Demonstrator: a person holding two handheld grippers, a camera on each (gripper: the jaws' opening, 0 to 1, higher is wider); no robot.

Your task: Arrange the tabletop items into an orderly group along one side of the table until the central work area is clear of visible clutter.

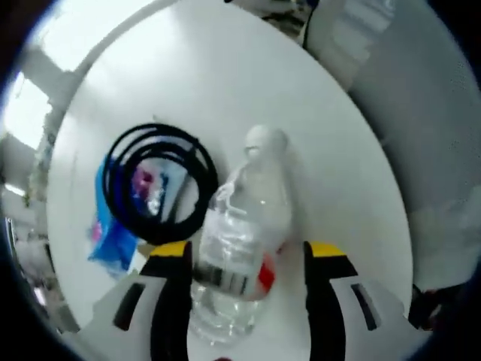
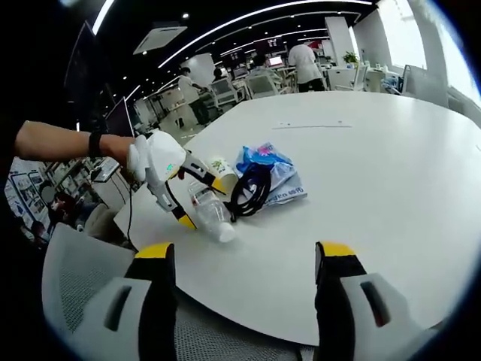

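Bottle (image 1: pixel 240 241) is lying on its side near the table (image 1: pixel 331 150) edge, flanked by the spread jaws of the left gripper (image 1: pixel 244 259), contact unclear. Cable (image 1: pixel 158 184) is coiled over a blue packet (image 1: pixel 113 241) just beside. Right gripper (image 2: pixel 244 256) is held wide open, nothing gripped.

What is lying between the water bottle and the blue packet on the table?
The coiled black cable lies between the water bottle and the blue packet, partly resting on the packet. Right gripper view shows this; left gripper view agrees.

Clear glossy plastic bottle (image 1: pixel 239 248); shiny blue plastic packet (image 2: pixel 272 174); black rubbery cable (image 1: pixel 159 182); smooth matt white table (image 2: pixel 391 173).
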